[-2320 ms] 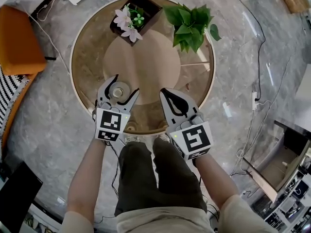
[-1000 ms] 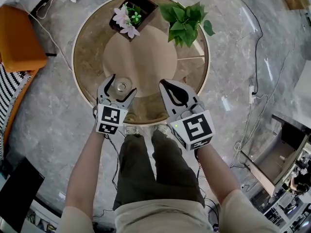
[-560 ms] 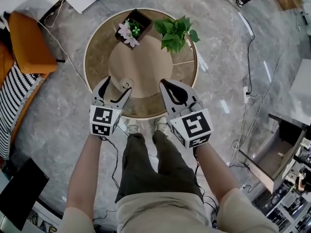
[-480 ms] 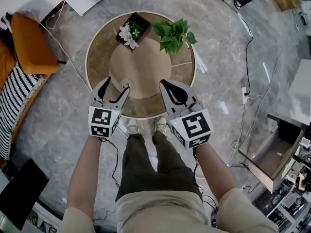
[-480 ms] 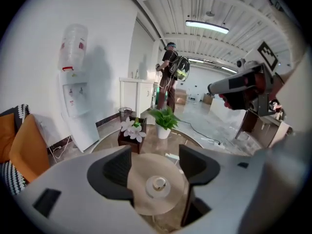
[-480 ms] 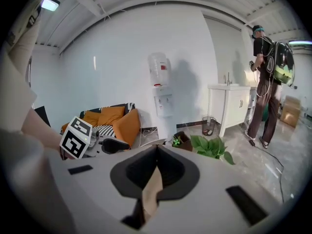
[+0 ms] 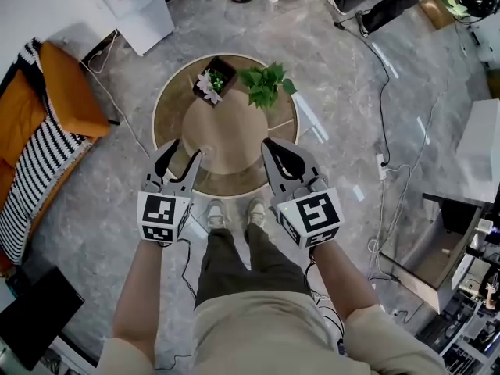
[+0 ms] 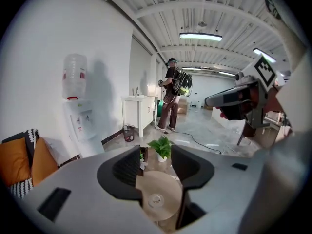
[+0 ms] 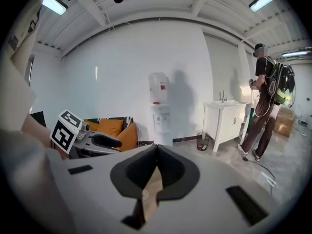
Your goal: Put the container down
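The container (image 7: 205, 154), small, round and pale, stands on the round wooden table (image 7: 234, 174) near its front left edge. In the left gripper view the container (image 8: 156, 199) shows far below, framed by the jaws. My left gripper (image 7: 181, 158) hovers high above it, apart from it. Its jaws are closing and nothing is between them (image 8: 156, 152). My right gripper (image 7: 271, 144) is shut and empty, held over the table's front right edge. Its fingertips meet in the right gripper view (image 9: 156, 148).
At the table's far side stand a dark box of flowers (image 7: 211, 84) and a green potted plant (image 7: 266, 84). An orange cushion (image 7: 66, 104) and striped fabric (image 7: 35, 182) lie left. A cable (image 7: 383, 92) runs over the floor. A person (image 8: 170, 99) stands beyond.
The view has risen far above the table and both grippers have lifted with it. The left gripper's jaws have drawn away from the container, which stays on the table, and they have narrowed.
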A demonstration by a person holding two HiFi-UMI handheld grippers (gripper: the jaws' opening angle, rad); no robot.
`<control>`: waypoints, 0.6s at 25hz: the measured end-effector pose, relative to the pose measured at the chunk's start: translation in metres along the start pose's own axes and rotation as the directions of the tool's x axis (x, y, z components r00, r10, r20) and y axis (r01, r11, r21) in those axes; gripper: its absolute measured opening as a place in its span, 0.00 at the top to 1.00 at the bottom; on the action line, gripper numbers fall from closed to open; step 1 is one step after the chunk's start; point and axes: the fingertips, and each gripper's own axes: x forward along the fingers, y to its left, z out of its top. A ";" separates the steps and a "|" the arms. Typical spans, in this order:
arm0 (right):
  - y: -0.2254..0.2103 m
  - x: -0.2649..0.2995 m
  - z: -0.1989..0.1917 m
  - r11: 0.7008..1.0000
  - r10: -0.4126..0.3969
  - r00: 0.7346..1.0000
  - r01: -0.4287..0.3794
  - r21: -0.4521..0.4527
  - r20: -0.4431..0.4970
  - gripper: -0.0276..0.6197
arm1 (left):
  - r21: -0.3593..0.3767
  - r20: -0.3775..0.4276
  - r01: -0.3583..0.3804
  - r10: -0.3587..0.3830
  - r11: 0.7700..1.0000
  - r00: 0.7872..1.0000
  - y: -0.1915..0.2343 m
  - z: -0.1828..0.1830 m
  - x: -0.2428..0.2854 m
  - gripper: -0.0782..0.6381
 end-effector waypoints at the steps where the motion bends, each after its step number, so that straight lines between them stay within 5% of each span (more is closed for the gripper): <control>1: 0.001 -0.007 0.011 1.000 -0.002 1.000 0.002 0.000 0.010 0.96 | 0.000 0.006 -0.002 0.002 1.000 1.000 -0.002 0.011 -0.009 0.62; 11: 0.012 -0.076 0.111 0.999 0.036 0.994 -0.036 -0.002 0.108 0.96 | 0.037 0.147 -0.067 0.061 0.997 0.987 -0.026 0.116 -0.103 0.78; 15: 0.018 -0.104 0.139 0.999 0.042 0.987 -0.039 -0.021 0.157 0.96 | 0.112 0.168 -0.077 0.057 0.991 0.984 -0.037 0.141 -0.129 0.79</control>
